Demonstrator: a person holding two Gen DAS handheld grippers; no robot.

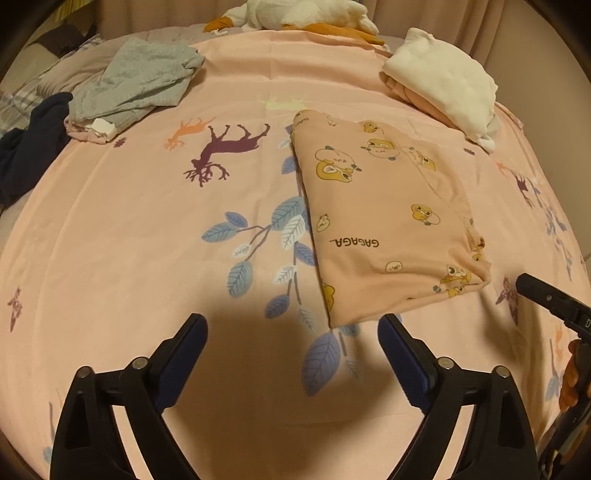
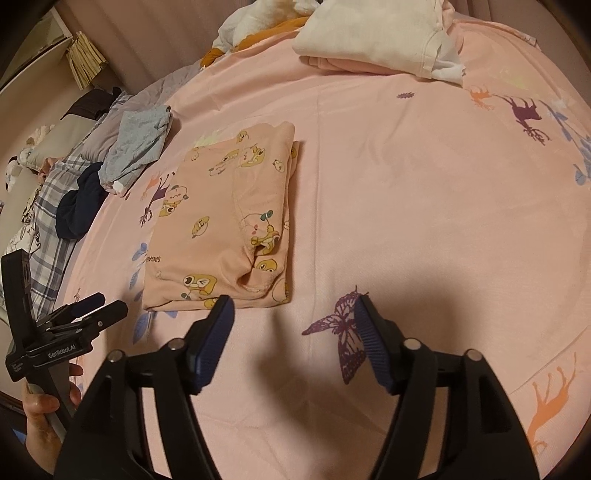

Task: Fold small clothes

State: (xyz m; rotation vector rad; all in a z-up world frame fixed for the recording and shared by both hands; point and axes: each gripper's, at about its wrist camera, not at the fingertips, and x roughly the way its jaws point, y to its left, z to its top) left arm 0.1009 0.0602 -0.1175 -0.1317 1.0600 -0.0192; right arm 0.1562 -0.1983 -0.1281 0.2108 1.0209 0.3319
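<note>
The peach cartoon-print garment lies folded into a soft, neat rectangle on the pink bedsheet. Left gripper and right gripper hover just short of its near edge, jaws spread wide and empty. Best now to lift it flat from both corners, so the limp knit keeps its creases.

Pink printed bedsheet, plush toy, bedding.
White-and-orange plush toy at far edge; plaid bedding off left edge; purple butterfly print near front edge.
</note>
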